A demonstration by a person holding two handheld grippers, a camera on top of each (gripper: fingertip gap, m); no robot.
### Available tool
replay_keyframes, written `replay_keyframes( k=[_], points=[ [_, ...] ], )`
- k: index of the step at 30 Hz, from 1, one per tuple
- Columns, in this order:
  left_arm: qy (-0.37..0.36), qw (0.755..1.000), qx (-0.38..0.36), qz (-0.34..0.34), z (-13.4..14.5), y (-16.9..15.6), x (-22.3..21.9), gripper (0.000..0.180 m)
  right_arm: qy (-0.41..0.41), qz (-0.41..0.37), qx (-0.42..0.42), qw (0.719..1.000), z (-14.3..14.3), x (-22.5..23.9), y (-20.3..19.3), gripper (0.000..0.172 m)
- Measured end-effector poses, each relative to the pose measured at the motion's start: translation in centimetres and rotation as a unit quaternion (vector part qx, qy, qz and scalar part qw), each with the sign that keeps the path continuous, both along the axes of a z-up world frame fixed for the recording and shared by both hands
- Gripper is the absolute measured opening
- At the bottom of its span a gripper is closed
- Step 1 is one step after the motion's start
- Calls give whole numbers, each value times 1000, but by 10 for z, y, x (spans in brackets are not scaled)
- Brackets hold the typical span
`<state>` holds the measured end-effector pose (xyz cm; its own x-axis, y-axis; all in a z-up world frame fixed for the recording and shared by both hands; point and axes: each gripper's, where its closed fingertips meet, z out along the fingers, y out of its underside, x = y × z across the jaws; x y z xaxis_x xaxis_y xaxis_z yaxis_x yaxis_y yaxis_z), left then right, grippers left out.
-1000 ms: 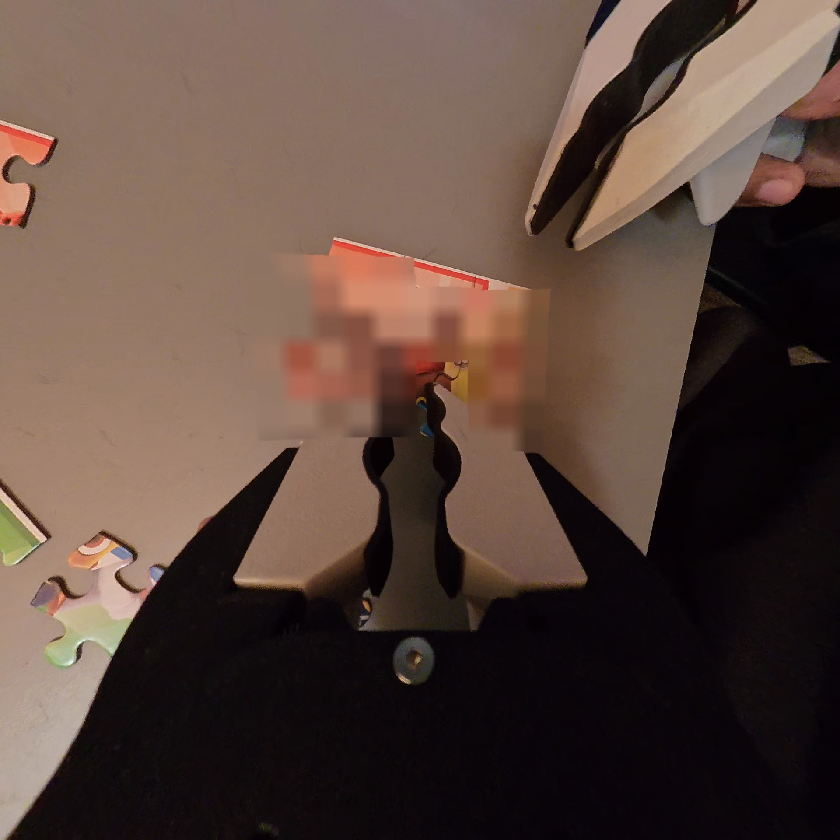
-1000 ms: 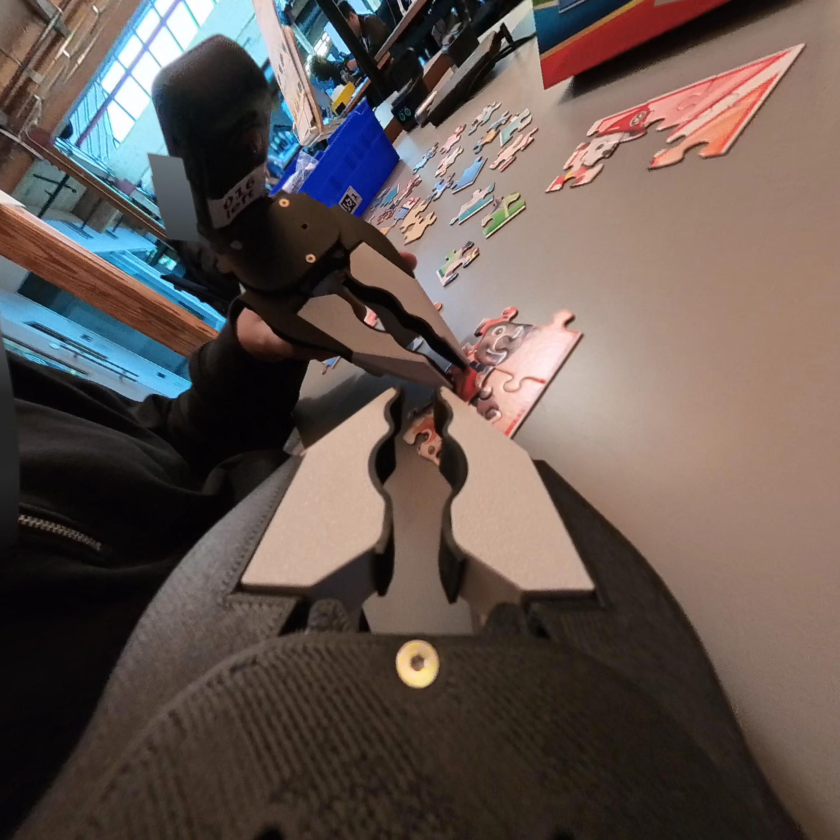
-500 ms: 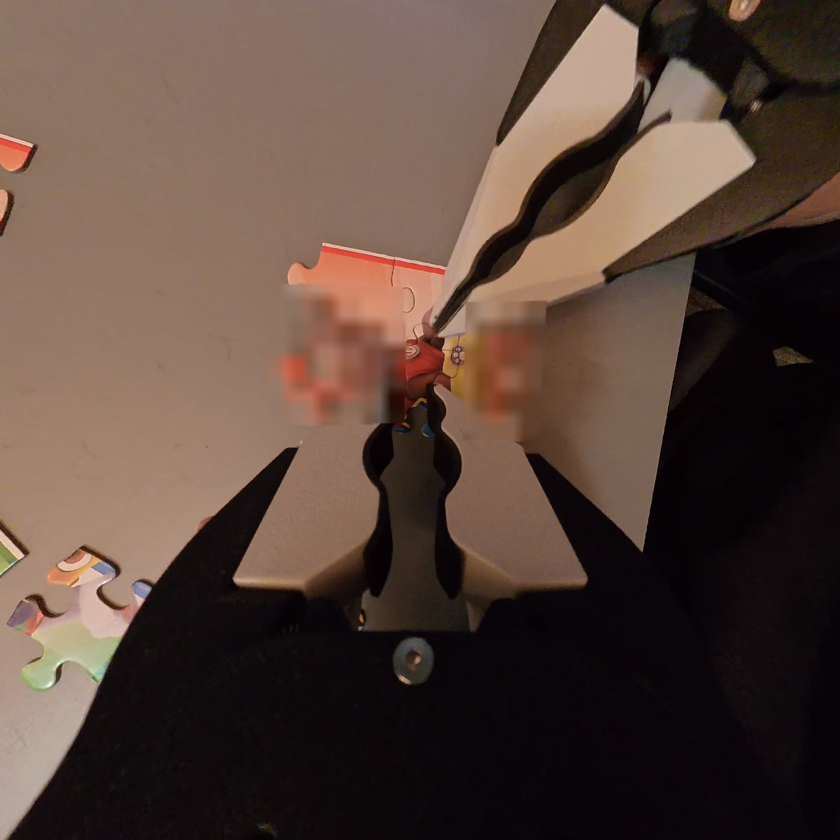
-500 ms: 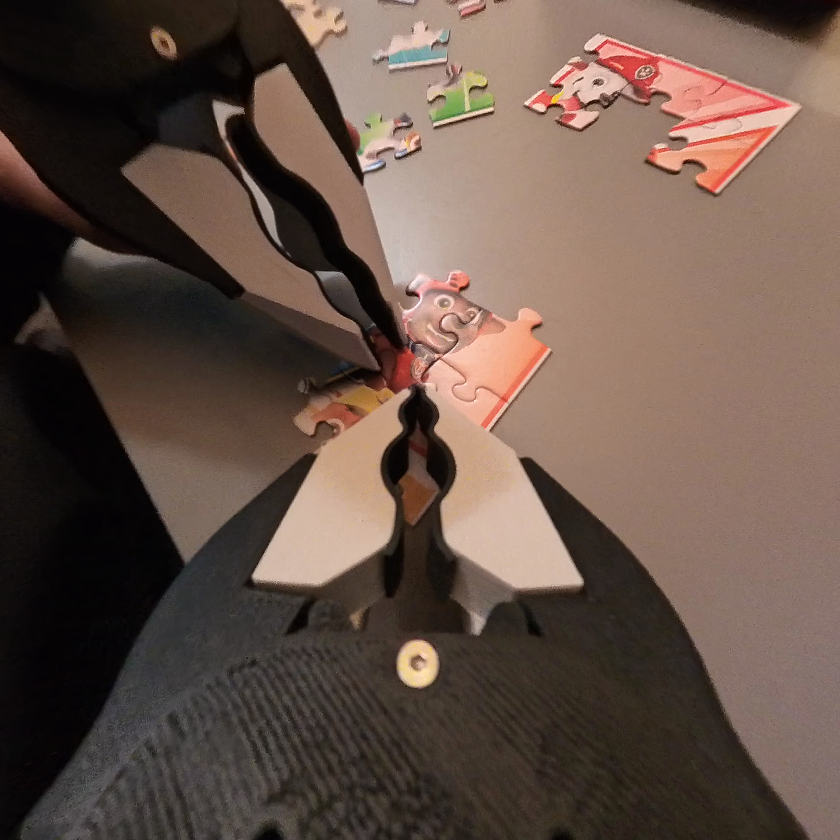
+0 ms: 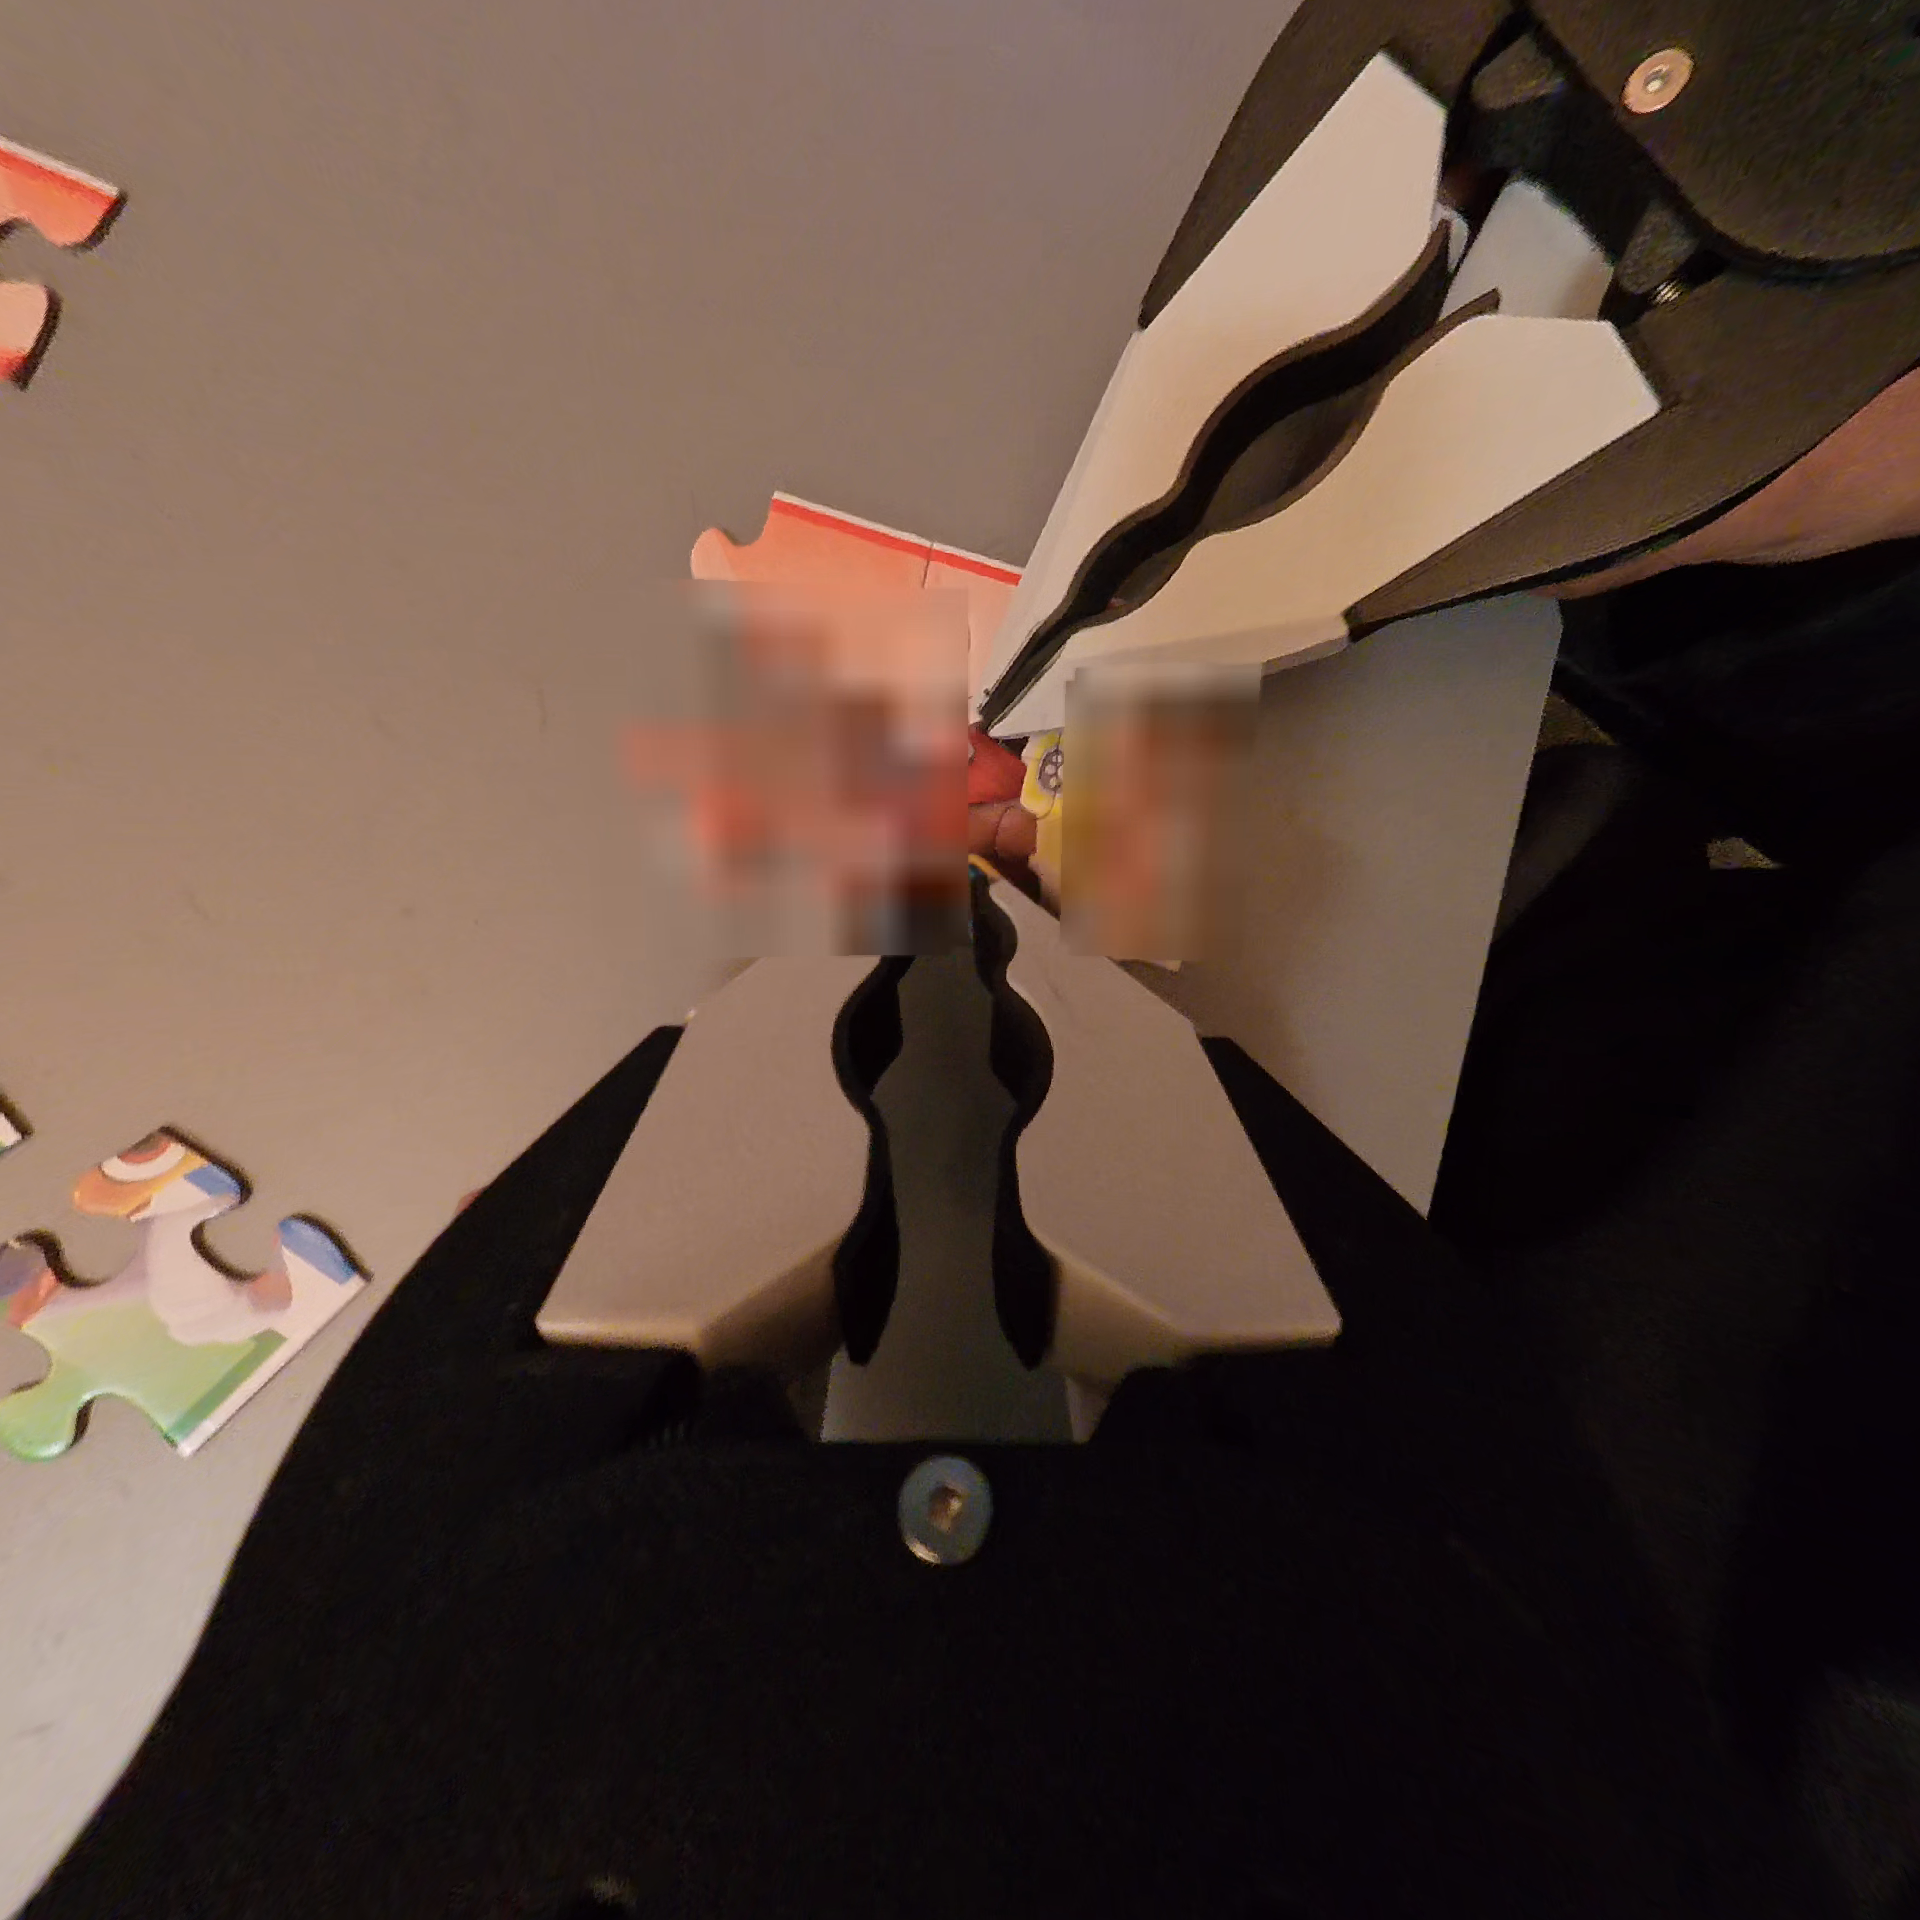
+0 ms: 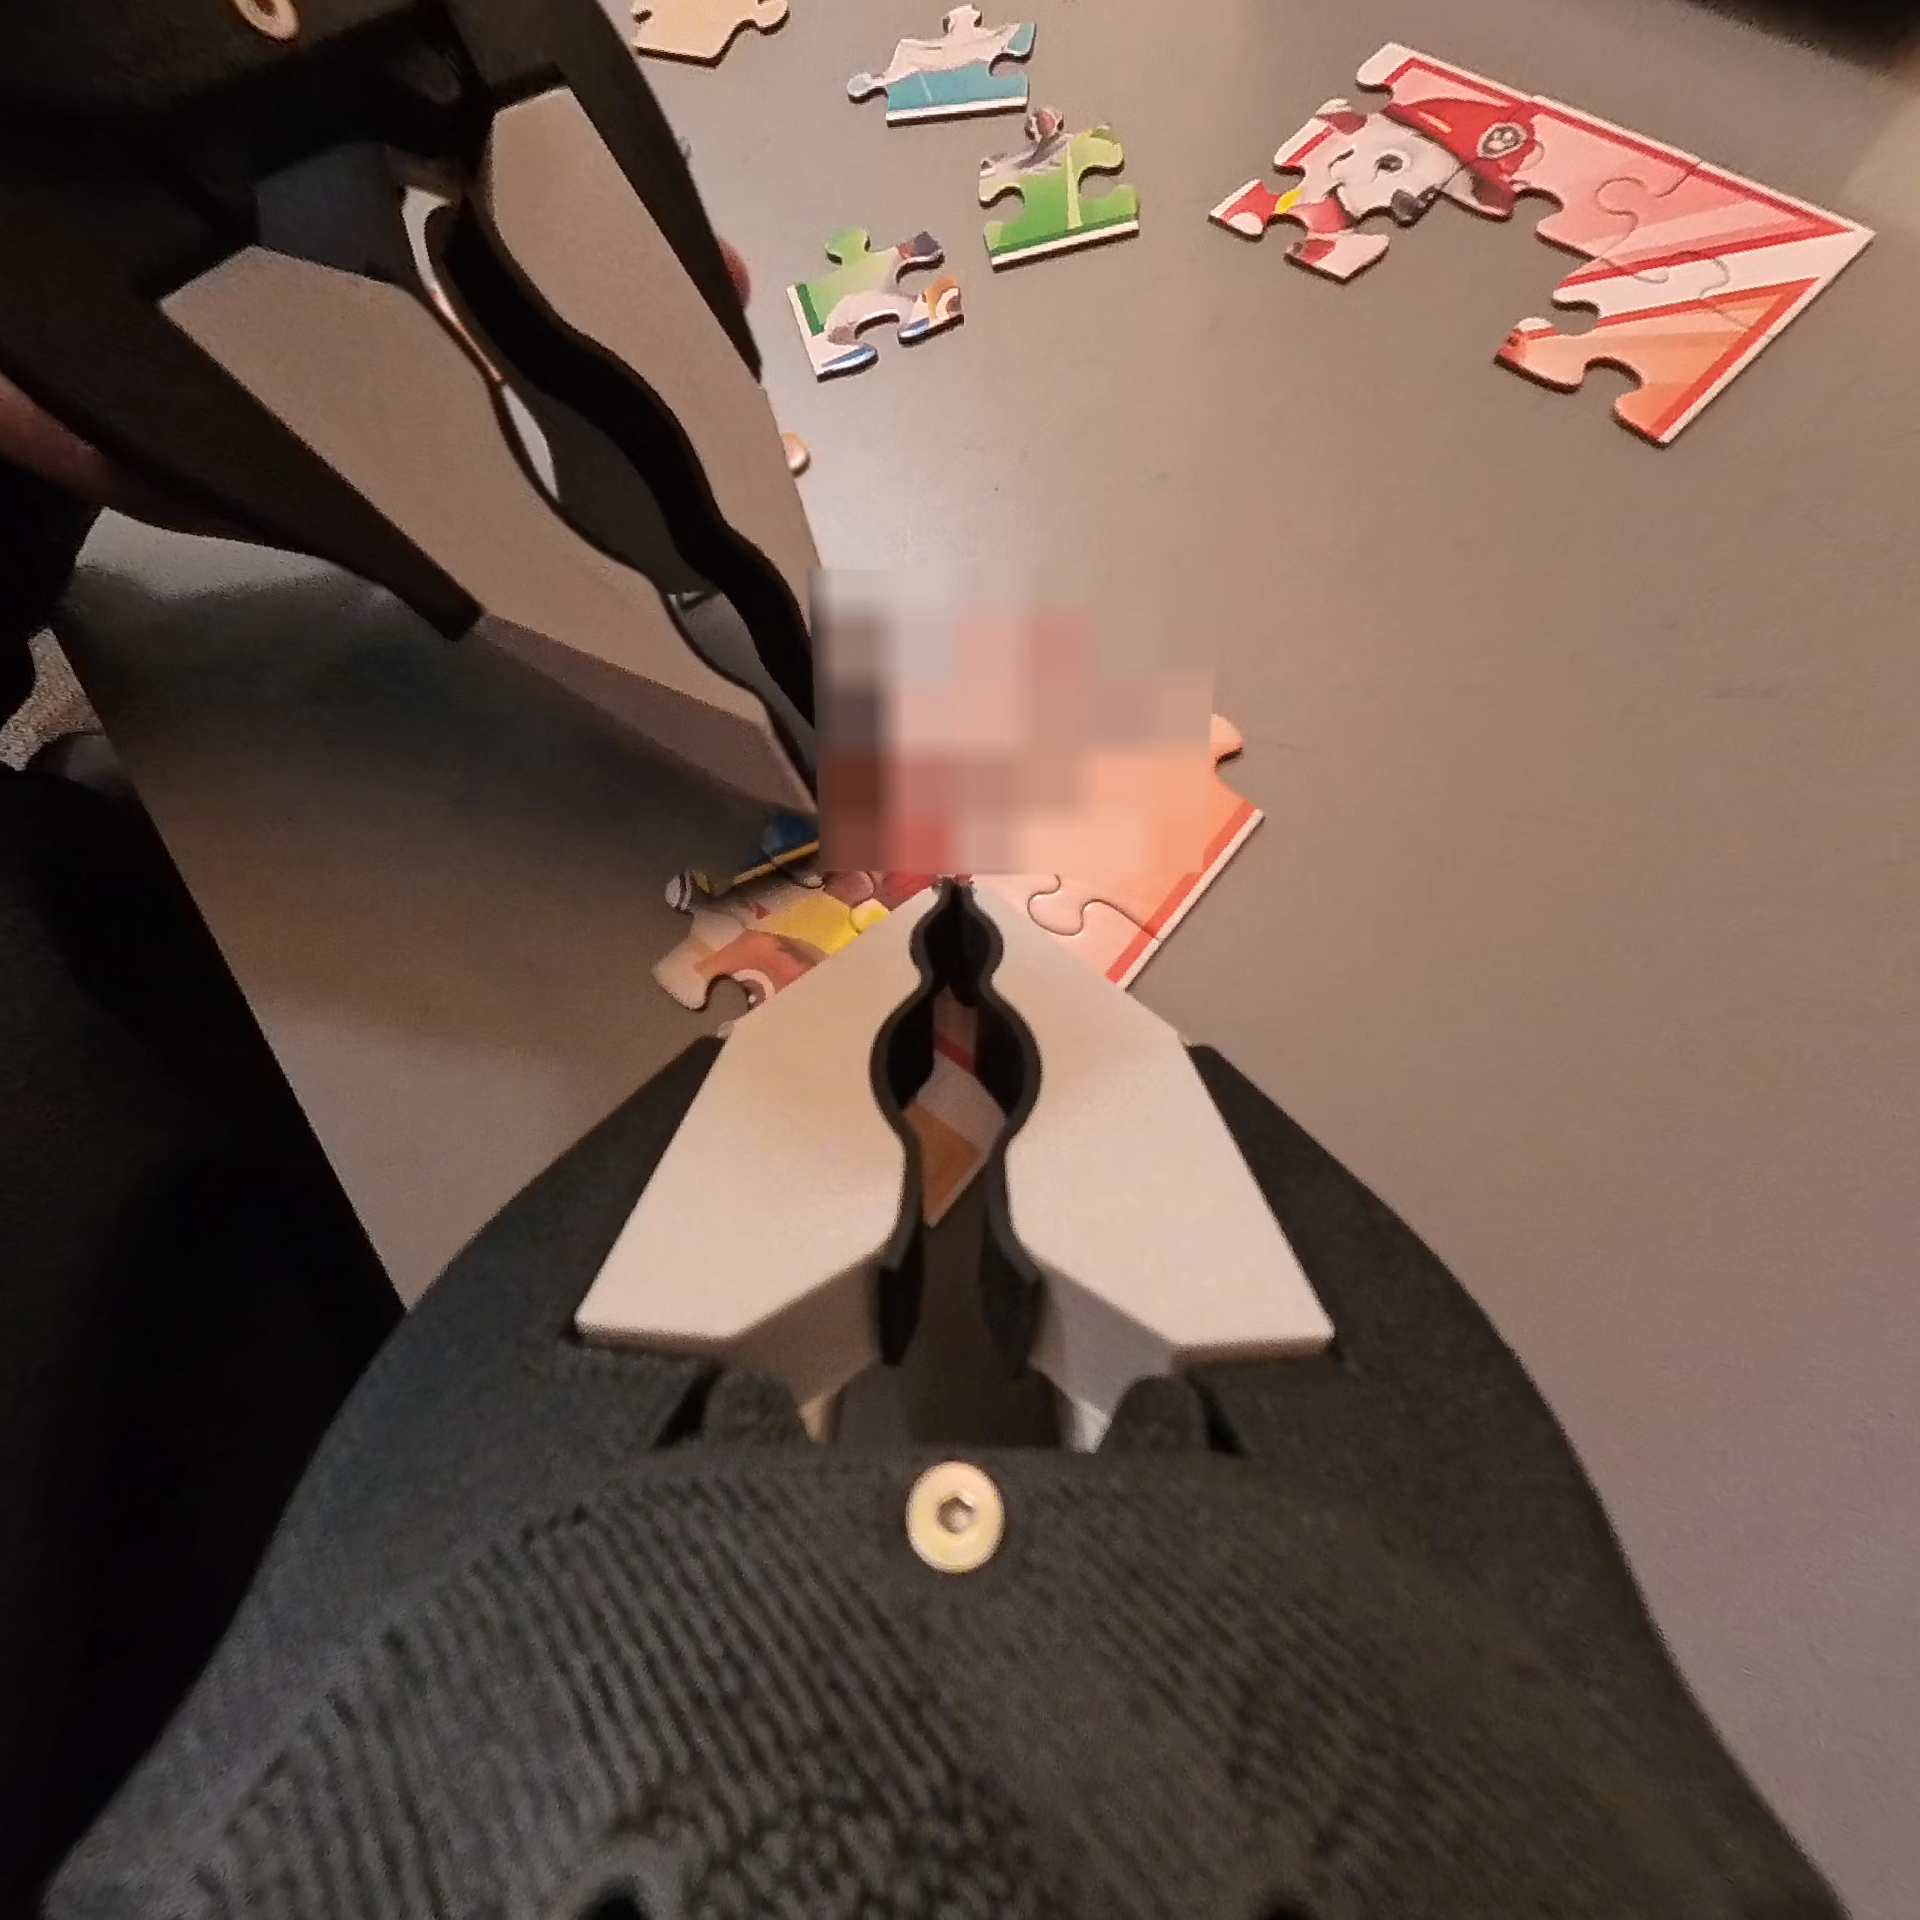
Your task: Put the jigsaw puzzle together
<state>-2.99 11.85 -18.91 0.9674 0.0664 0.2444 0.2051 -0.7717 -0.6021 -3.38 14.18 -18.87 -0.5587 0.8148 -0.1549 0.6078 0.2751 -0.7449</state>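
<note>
Near edge of the table [image 6: 1455, 727]: a small joined patch of puzzle [image 6: 1164, 883], red-bordered, with a yellow piece [image 6: 769, 935] butted against its side. The seam between them was hidden.

Right gripper [image 6: 954, 896] - tips together, holding nothing, resting on that patch. Left gripper [image 5: 977, 914] - tips drawn close, down at the patch's other side. Whether they met or pinched anything, I couldn't tell.

Far corner: a larger joined section [image 6: 1662, 260]. Between the two lay loose pieces - one green [image 6: 1060, 192], another [image 6: 878, 296], one teal [image 6: 951, 83] - unjoined.
</note>
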Motion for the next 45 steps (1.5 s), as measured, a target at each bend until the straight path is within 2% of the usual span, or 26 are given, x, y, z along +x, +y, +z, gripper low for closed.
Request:
replay_keyframes(
  k=[8, 11, 14, 25, 30, 34, 38, 42, 45],
  points=[
    [0, 1000, 5, 7, -3, 1, 0, 0, 7, -2, 2, 1000, 2, -3, -1, 0],
    [0, 1000, 4, 8, -3, 1, 0, 0, 21, 16, -26, 999, 10, -3, -12, 0],
    [3, 1000, 3, 9, -4, 1, 0, 0, 1, 18, 3, 1000, -1, -3, -10, 0],
    [-5, 1000, -1, 22, -4, 0, 0, 0, 24, 4, 32, 999, -1, -16, -8, 0],
    [-8, 1000, 2, 26, -4, 0, 0, 0, 3, 23, 5, 1000, 0, -8, -10, 0],
    [-8, 1000, 2, 23, -4, 0, 0, 0, 16, -19, 24, 999, 0, -18, 6, 0],
    [-9, 1000, -4, 13, -3, 1, -1, 0, 23, -24, 48, 998, 0, -16, 16, 0],
    [11, 1000, -2, 21, -4, 5, -15, 0, 12, -31, 31, 999, 1, -12, 25, 0],
    [0, 1000, -3, 17, -3, 9, -18, 0, 5, -41, 10, 999, 0, -11, 32, 0]
  ],
)
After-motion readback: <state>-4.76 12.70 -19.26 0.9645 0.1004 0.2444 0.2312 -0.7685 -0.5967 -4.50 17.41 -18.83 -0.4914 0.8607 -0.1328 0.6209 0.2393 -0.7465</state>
